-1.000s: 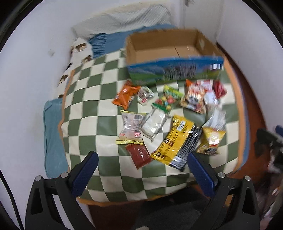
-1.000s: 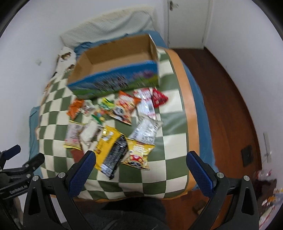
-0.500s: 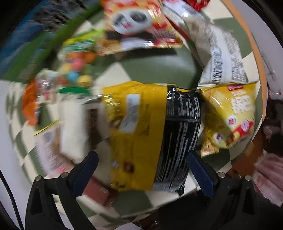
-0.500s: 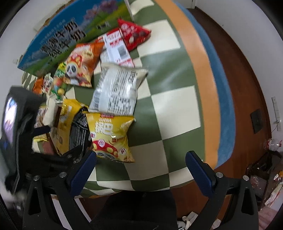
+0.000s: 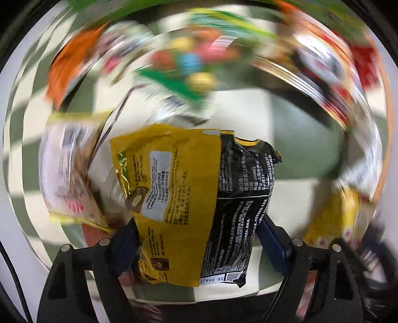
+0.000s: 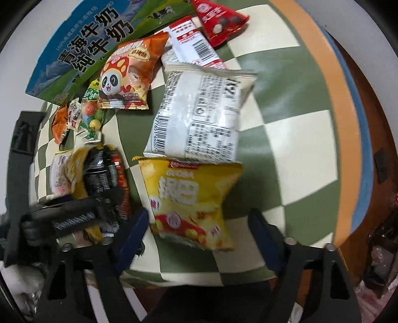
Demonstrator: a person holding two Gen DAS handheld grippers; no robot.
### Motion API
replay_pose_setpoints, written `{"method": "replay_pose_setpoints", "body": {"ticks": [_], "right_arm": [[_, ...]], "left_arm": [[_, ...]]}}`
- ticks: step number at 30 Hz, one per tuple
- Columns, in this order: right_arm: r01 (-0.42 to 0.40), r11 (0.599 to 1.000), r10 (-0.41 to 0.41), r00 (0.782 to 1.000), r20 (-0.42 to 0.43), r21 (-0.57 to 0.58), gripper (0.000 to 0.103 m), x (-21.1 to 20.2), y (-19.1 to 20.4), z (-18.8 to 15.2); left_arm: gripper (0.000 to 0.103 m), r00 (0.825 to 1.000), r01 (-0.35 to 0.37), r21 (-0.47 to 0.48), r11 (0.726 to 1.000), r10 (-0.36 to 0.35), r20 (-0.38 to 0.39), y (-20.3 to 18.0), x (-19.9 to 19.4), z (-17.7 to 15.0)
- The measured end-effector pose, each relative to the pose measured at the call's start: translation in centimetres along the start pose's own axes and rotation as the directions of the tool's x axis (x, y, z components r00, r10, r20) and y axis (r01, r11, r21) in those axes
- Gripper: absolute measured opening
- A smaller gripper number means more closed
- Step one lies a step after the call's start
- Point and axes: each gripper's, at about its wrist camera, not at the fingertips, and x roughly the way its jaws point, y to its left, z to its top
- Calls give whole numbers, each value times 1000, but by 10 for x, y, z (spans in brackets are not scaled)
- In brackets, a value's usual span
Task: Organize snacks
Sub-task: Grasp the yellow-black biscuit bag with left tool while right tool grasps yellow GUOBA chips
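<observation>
Left gripper, spread a second ago, is now pinching yellow-black pack at lower centre; right gripper is hanging spread.

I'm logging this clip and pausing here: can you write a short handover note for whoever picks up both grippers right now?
Left gripper: fingers either side of the yellow and black packets, apparently closed on them; background blur suggests motion.
Right gripper: open, straddling the lower end of the yellow chip bag, not clamped.
Other snacks lie loose on the checkered blanket: white bag, panda bag, red triangular pack, candy bag.
The milk carton box stands behind them.
Done: no snack seen boxed yet.
Left: box the gripped packets, then the rest.
</observation>
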Motion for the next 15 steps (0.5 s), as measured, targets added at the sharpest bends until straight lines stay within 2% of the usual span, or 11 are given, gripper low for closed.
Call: {"method": "replay_pose_setpoints", "body": {"ticks": [3, 5, 8, 10, 11, 15], "right_arm": [[5, 1000, -4, 999, -31, 10, 56, 10, 7, 4], [32, 999, -34, 998, -51, -27, 53, 12, 13, 4], [63, 993, -75, 990, -124, -100, 53, 14, 24, 1], [61, 992, -75, 989, -128, -110, 53, 16, 26, 0], [66, 992, -79, 989, -124, -107, 53, 20, 30, 2], [42, 996, -51, 992, -113, -75, 56, 28, 32, 2]], "left_arm": [[86, 997, 62, -44, 997, -64, -43, 11, 13, 2], [86, 990, 110, -7, 994, -110, -91, 13, 24, 1], [86, 984, 133, 73, 988, -123, -130, 16, 33, -1], [86, 984, 128, 107, 986, -113, -138, 17, 40, 0], [86, 984, 124, 112, 986, -107, -143, 9, 40, 12], [87, 986, 109, 138, 984, -90, -139, -14, 63, 4]]}}
